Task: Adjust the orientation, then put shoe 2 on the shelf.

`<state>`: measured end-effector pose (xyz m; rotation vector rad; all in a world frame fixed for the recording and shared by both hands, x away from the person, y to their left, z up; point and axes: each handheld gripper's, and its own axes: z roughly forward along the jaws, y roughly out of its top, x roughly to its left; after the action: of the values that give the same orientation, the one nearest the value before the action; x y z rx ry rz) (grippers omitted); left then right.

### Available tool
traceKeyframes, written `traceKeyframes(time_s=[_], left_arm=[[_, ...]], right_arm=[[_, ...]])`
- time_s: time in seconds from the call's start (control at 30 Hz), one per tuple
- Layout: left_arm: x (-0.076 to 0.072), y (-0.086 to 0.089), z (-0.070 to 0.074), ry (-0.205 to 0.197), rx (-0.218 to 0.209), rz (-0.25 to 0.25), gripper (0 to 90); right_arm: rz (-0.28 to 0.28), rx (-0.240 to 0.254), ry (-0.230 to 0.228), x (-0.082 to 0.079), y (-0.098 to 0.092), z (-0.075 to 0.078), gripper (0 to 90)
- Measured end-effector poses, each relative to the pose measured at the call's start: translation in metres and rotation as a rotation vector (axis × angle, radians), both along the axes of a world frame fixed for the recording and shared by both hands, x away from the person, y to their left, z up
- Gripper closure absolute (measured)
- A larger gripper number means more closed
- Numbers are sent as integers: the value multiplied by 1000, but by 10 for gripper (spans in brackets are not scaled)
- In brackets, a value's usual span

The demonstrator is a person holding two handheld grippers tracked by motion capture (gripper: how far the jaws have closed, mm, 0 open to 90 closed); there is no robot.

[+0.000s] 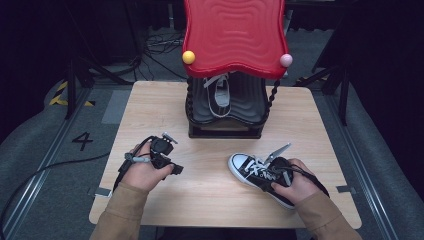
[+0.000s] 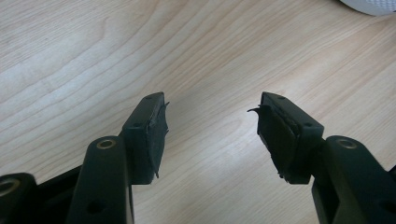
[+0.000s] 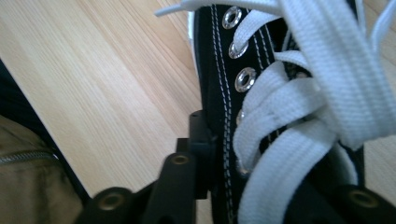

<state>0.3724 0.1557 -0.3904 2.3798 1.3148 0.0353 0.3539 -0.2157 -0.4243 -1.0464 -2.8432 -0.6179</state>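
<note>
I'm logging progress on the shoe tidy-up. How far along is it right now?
Done: one black sneaker already sits on the rack's lower shelf.
In hand: the right gripper is clamped on the side of the second sneaker, which lies on the table.
Left, probably: lifting it to the shelf beside its mate. The left gripper is open over bare wood.

One mark can be read — a black "4" (image 1: 82,140) on the grey floor (image 1: 60,150) left of the table.

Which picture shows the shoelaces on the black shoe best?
The right gripper view: the white shoelaces and metal eyelets fill it close up. The high view shows them small on the black shoe by the right hand. The left gripper view catches just a white edge.
</note>
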Motion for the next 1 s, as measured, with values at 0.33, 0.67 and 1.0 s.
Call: traceKeyframes(time_s=[0.33,0.67,1.0], left_arm=[[3,20,6,-20,-23,16,422],[9,40,13,-42,-57,38,418],[16,43,9,-35,-75,27,415]], right_arm=[[-60,11,-39,-6,11,21,867],[-95,33,-67,-7,15,69,866],[-143,48,-127,6,30,109,866]])
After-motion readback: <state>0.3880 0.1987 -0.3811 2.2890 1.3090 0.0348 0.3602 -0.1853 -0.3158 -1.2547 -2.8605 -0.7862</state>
